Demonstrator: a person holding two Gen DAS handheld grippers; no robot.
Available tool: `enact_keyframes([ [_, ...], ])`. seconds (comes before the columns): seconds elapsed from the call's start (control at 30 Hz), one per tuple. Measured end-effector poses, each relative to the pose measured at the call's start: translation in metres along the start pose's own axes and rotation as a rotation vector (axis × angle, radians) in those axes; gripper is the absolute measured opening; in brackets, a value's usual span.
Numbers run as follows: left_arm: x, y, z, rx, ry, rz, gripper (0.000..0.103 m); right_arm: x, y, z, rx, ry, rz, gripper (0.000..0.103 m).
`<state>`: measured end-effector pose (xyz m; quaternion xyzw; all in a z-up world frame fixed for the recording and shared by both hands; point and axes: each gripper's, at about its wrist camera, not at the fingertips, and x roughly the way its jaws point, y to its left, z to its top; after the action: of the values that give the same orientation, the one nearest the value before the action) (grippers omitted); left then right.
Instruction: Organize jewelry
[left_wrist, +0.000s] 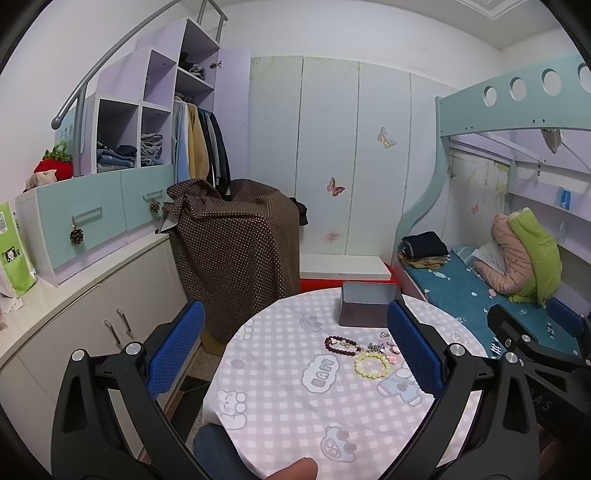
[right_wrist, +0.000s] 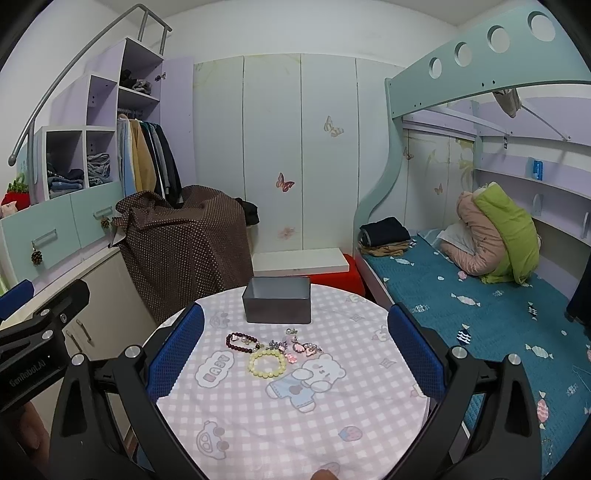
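Note:
A round table (left_wrist: 280, 391) with a pink checked cloth holds the jewelry. A dark red bead bracelet (left_wrist: 340, 345), a yellow bead bracelet (left_wrist: 372, 364) and several small pink and silver pieces (left_wrist: 388, 345) lie in its middle. An open grey box (left_wrist: 367, 302) stands behind them at the far edge. In the right wrist view I see the same dark red bracelet (right_wrist: 242, 342), yellow bracelet (right_wrist: 267, 363), small pieces (right_wrist: 299, 345) and box (right_wrist: 277, 304). My left gripper (left_wrist: 295, 354) is open and empty above the table's near left. My right gripper (right_wrist: 295, 354) is open and empty above the near side.
A low cabinet (left_wrist: 74, 325) stands left of the table. Brown dotted fabric (left_wrist: 236, 240) covers something behind it. A bunk bed with a teal mattress (right_wrist: 480, 314) runs along the right. A white board on a red stool (right_wrist: 301, 262) sits beyond the box.

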<state>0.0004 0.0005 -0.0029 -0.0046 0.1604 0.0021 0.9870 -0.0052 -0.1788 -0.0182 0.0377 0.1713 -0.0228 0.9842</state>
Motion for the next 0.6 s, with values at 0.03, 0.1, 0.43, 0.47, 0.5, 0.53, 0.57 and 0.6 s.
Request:
enact_keyframes([
  [0.03,0.000,0.000,0.000,0.000,-0.001,-0.001,0.098,0.001,0.000,0.000,0.000,0.001,0.000,0.096],
  [0.1,-0.001,0.000,0.001,-0.001,-0.001,-0.003,0.098,0.002,0.000,0.000,-0.002,0.000,-0.004,0.096],
  [0.43,0.008,-0.005,-0.006,-0.006,-0.001,-0.007,0.098,0.006,-0.004,-0.004,0.007,-0.002,-0.013,0.096],
  [0.47,0.009,-0.006,-0.007,-0.006,0.000,-0.009,0.098,0.006,-0.004,-0.004,0.008,-0.002,-0.015,0.096],
  [0.5,0.010,-0.008,-0.008,-0.005,0.001,-0.011,0.098,0.006,-0.004,-0.005,0.008,-0.002,-0.017,0.096],
  [0.53,0.011,-0.009,-0.009,-0.003,0.002,-0.013,0.098,0.007,-0.005,-0.006,0.008,-0.002,-0.018,0.096],
  [0.57,0.010,-0.010,-0.007,0.000,0.004,-0.012,0.098,0.007,-0.005,-0.006,0.010,-0.001,-0.017,0.096],
  [0.6,0.006,-0.008,-0.005,0.004,0.003,-0.015,0.098,0.007,-0.006,-0.006,0.010,-0.001,-0.017,0.096],
])
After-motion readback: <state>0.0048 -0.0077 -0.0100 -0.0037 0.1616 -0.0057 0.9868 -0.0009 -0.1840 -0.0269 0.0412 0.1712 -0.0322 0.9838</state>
